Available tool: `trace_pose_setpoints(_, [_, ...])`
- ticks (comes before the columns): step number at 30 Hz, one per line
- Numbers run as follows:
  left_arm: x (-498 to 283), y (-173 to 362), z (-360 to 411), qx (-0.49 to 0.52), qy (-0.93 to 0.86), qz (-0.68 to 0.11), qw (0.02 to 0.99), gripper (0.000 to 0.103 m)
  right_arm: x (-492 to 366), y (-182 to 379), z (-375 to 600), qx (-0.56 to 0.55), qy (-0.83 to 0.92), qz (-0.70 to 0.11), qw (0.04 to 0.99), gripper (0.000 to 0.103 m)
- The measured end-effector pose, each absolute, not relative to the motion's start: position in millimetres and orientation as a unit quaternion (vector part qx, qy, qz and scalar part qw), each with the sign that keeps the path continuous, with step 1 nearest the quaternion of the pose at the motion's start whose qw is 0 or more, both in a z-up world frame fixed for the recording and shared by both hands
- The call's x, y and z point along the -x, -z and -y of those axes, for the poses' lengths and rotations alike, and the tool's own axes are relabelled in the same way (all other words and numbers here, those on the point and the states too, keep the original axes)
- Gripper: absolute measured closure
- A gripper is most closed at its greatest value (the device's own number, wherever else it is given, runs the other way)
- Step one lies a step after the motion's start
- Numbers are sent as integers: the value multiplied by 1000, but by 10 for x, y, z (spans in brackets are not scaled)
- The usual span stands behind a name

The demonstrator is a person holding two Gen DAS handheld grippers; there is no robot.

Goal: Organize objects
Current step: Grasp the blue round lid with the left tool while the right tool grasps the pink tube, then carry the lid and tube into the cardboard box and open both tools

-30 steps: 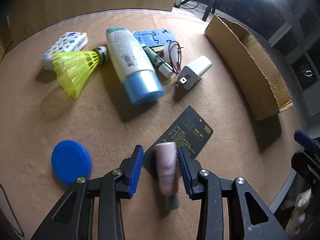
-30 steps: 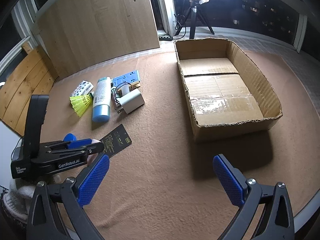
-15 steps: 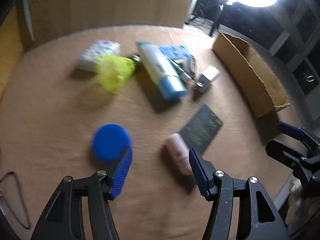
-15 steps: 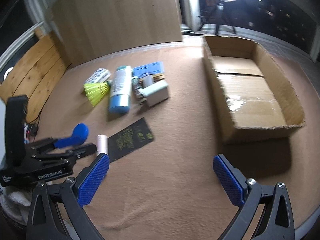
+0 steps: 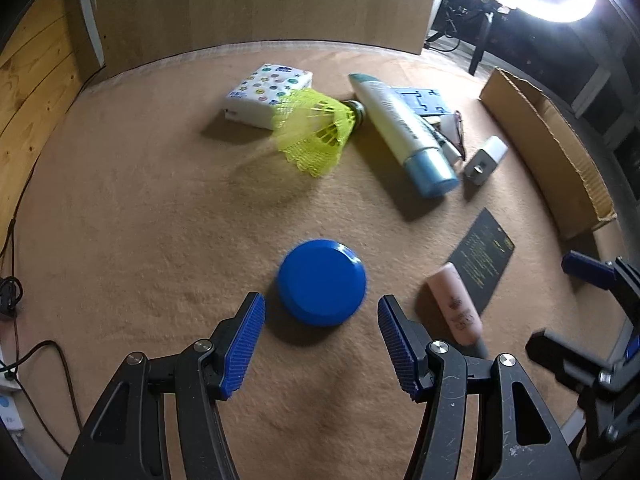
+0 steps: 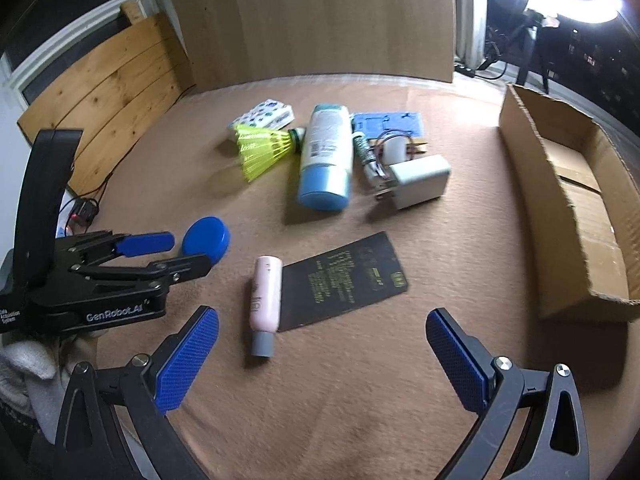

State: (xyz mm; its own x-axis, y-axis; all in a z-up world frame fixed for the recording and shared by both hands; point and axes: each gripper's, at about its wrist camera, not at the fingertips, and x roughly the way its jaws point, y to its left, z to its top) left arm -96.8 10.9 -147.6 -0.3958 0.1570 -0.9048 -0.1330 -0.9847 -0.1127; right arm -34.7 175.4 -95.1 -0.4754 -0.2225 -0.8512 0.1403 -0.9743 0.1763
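Left gripper, fingers spread with nothing between them after just opening, hangs over the tan surface with the blue round lid just ahead of its tips. The pink tube lies flat, touching the black card. Right gripper, fingers wide apart and empty, faces both. The cardboard box stands at right.

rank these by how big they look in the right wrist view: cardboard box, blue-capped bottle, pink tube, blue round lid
1. cardboard box
2. blue-capped bottle
3. pink tube
4. blue round lid, partly hidden by the left gripper, so less certain
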Motion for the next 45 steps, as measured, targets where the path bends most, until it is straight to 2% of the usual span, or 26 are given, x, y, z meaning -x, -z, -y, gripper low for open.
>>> trace_pose_setpoints(4, [1052,1558,-103,546,-833,12,86,40,420,1015,-1672,-513,851,43,109,4])
trace_pose_setpoints(6, [1068,1571,-103,545,-834,13,89,40,444,1034,-1640,-516,848,41,111,12])
trace_pose_setpoints(8, [1074,1583,-108,545,-833,10,92,40,464,1051,-1605,-520,846,34,112,15])
trace_pose_setpoints(13, [1072,1602,-90,545,-832,10,98,41,489,1067,-1483,-519,847,20,115,16])
trace_pose_setpoints(17, [1091,1602,-72,545,-832,19,101,41,539,1132,-1388,-525,843,0,116,28])
trace_pose_setpoints(22, [1110,1600,-92,543,-833,20,104,41,574,1193,-1313,-531,839,-17,114,33])
trace_pose_setpoints(24, [1129,1603,-102,542,-833,21,106,41,589,1227,-1283,-537,836,-28,112,45])
trace_pose_setpoints(29, [1121,1607,-127,537,-838,11,98,49,595,1267,-1221,-537,835,-59,105,55])
trace_pose_setpoints(36, [1096,1604,-96,539,-837,23,91,49,605,1252,-1228,-533,836,-68,108,84])
trace_pose_setpoints(45, [988,1555,12,540,-837,45,71,49,513,1096,-1435,-519,846,-22,125,85])
